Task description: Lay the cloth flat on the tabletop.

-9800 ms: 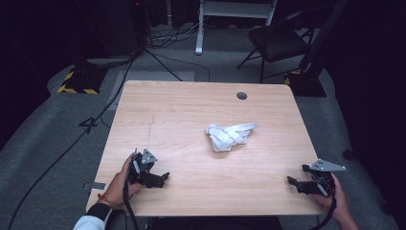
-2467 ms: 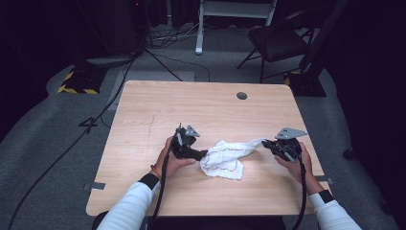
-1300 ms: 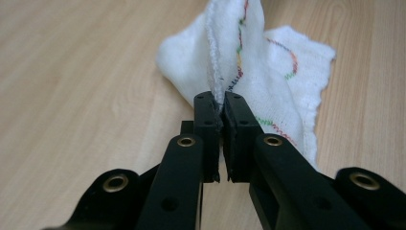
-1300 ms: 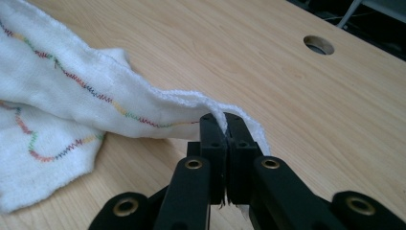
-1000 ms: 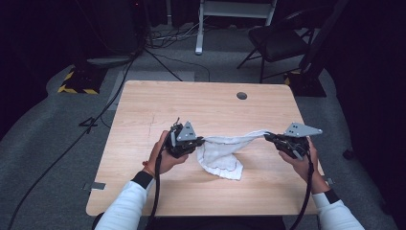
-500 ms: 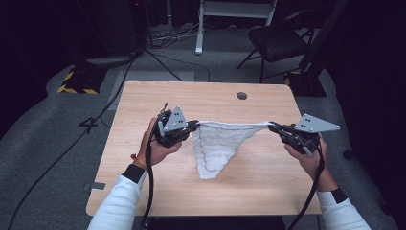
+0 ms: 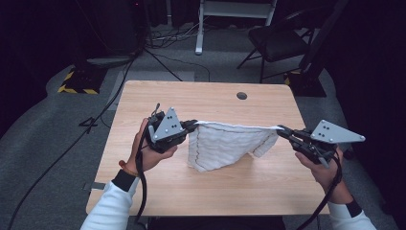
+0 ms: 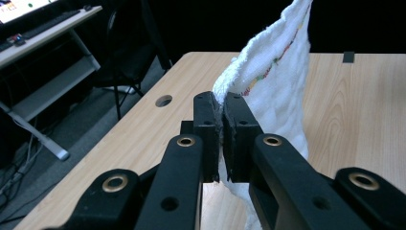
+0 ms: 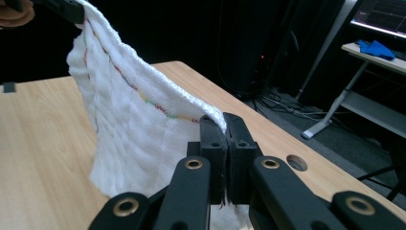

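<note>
A white cloth [image 7: 225,146] with a coloured stitched hem hangs stretched above the wooden table [image 7: 206,103], its lower edge near the tabletop. My left gripper [image 7: 194,125] is shut on the cloth's left top corner. My right gripper [image 7: 281,130] is shut on the right top corner. In the left gripper view the cloth [image 8: 275,76] rises from between the closed jaws of the gripper [image 8: 222,103]. In the right gripper view the cloth [image 9: 129,124] runs from the gripper [image 9: 225,124] away to the other gripper at top left.
A round cable hole [image 7: 242,96] sits near the table's far edge. A dark chair [image 7: 282,40] and a white desk frame [image 7: 230,12] stand beyond the table. Cables [image 7: 110,103] trail over the grey floor at left.
Both grippers have lifted the cloth off the table and pulled it taut between them; the cloth now hangs spread wider, and the hands sit slightly lower than half a second ago.
</note>
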`<state>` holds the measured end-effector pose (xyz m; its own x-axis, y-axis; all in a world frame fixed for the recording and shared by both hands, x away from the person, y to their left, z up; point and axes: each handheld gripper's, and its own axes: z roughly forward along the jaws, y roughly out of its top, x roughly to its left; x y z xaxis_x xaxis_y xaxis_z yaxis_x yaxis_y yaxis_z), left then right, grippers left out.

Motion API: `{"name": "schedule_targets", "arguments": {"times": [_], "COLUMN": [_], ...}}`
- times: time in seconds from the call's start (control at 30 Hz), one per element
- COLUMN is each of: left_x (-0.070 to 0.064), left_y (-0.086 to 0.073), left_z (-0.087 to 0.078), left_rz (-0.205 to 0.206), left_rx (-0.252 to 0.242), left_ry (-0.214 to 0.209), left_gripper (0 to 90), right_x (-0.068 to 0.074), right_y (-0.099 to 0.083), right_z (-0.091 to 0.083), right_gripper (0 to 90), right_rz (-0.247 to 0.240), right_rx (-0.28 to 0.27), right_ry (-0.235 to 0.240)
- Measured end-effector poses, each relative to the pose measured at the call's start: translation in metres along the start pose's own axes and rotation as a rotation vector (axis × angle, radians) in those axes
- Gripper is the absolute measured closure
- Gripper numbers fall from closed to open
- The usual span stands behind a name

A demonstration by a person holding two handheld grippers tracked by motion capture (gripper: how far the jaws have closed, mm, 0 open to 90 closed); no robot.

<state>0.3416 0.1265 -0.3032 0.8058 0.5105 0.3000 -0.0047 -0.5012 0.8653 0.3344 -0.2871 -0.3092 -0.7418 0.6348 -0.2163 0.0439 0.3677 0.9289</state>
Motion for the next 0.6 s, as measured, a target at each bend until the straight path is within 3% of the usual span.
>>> {"name": "schedule_targets", "arguments": {"times": [0.1,0.33,0.47,0.6], "left_x": [-0.006,-0.011,-0.006,0.002], "left_y": [0.005,0.009,-0.001,-0.014], "left_z": [-0.009,-0.020,-0.010,0.010], "left_rz": [0.019,0.013,-0.013,-0.040], "left_rx": [-0.001,-0.014,0.006,0.046], "left_ry": [0.005,0.002,0.007,0.035], "left_gripper": [85.5,85.5,85.3,85.3], "right_x": [0.006,0.014,0.010,0.001], "right_y": [0.006,0.017,0.012,-0.001], "right_z": [-0.010,-0.022,-0.012,0.009], "right_gripper": [88.1,88.0,88.1,88.0], "right_rz": [-0.005,-0.013,-0.002,0.011], "right_rx": [-0.021,-0.047,-0.022,0.028], "right_ry": [0.010,0.022,0.023,0.007]}}
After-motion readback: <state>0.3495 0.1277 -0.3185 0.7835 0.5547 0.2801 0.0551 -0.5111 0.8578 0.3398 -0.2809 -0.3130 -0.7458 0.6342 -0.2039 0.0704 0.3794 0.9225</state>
